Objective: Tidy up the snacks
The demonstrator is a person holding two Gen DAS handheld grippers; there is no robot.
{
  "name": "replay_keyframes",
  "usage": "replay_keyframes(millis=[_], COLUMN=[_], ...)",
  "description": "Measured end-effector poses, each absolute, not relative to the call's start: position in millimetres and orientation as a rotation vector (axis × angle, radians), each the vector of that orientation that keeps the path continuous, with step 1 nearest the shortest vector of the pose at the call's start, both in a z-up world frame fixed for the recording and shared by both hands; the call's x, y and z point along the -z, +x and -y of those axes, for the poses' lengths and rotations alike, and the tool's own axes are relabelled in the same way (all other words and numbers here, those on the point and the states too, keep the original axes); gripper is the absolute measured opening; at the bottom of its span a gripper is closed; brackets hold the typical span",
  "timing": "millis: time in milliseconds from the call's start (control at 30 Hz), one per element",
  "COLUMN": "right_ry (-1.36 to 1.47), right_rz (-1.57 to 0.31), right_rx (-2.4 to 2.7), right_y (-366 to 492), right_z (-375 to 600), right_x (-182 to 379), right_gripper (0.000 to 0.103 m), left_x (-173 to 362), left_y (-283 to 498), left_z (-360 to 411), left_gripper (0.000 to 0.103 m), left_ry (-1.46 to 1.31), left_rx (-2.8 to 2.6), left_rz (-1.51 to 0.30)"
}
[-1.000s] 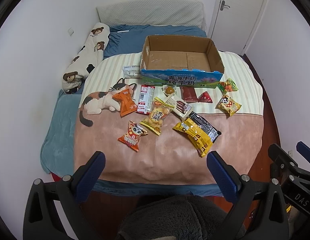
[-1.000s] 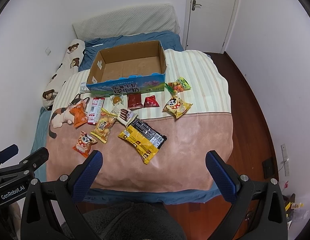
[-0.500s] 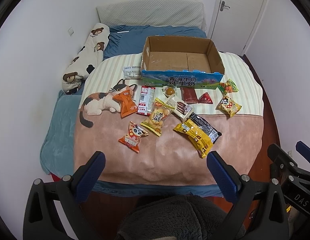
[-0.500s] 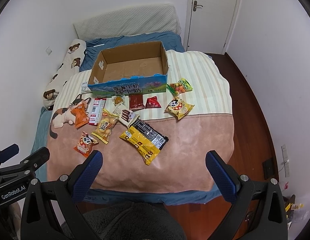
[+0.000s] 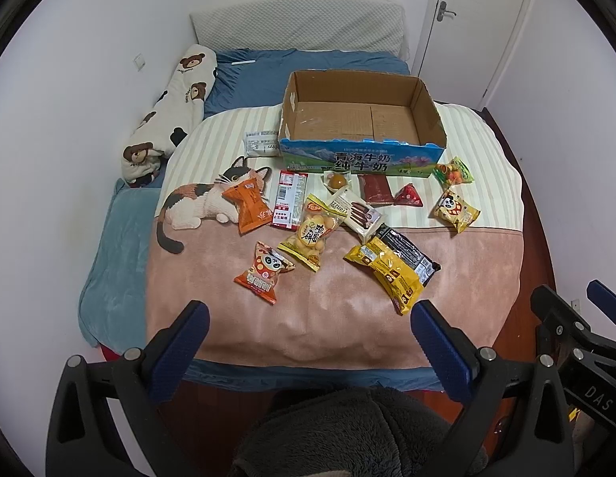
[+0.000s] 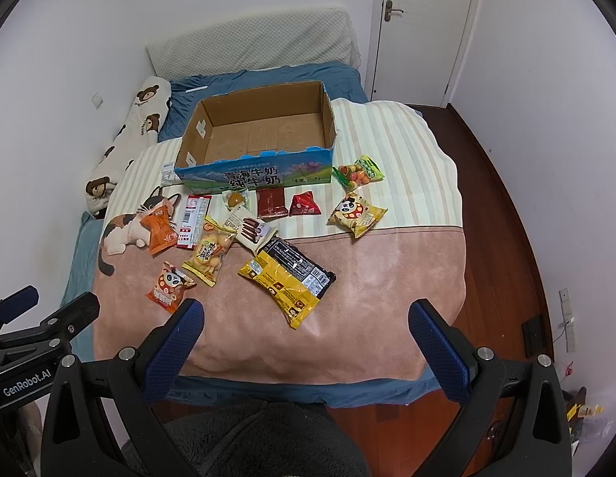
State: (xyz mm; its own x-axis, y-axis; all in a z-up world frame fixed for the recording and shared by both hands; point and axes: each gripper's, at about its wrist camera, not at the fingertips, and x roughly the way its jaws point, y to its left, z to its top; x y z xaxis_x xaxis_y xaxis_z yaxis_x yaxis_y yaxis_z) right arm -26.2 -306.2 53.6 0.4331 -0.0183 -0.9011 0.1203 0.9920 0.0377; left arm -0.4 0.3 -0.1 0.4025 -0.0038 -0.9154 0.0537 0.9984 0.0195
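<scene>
An empty cardboard box point(image 5: 361, 119) with a blue printed front stands on the bed, also in the right wrist view point(image 6: 264, 131). Several snack packets lie in front of it: a yellow and black bag point(image 5: 391, 268), an orange panda packet point(image 5: 264, 272), a yellow puff bag point(image 5: 313, 234), a yellow panda packet point(image 5: 455, 210), a red triangle packet point(image 5: 408, 195). My left gripper point(image 5: 308, 330) is open and empty above the bed's near edge. My right gripper point(image 6: 306, 328) is open and empty, likewise short of the snacks.
The bed's blanket point(image 5: 327, 318) has a cat picture point(image 5: 196, 202) at the left. A bear-print pillow point(image 5: 168, 111) lies along the left wall. A door point(image 6: 421, 28) and wood floor point(image 6: 502, 206) are at the right.
Both grippers have drifted slightly; the bed and snacks shift a little in view. Nothing was taken hold of or moved.
</scene>
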Motion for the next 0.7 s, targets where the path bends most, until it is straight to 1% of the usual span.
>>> replay_keyframes(millis=[700], right_ry=[0.100], right_rz=[-1.123], right_rx=[0.086], right_y=[-24.3], right_z=[305.4], right_x=[-53.5], right_gripper=[0.103], left_x=[4.3], left_y=[4.2], left_z=[0.2], left_gripper=[0.103], left_ry=[0.047], left_rx=[0.043], left_rz=[-1.163])
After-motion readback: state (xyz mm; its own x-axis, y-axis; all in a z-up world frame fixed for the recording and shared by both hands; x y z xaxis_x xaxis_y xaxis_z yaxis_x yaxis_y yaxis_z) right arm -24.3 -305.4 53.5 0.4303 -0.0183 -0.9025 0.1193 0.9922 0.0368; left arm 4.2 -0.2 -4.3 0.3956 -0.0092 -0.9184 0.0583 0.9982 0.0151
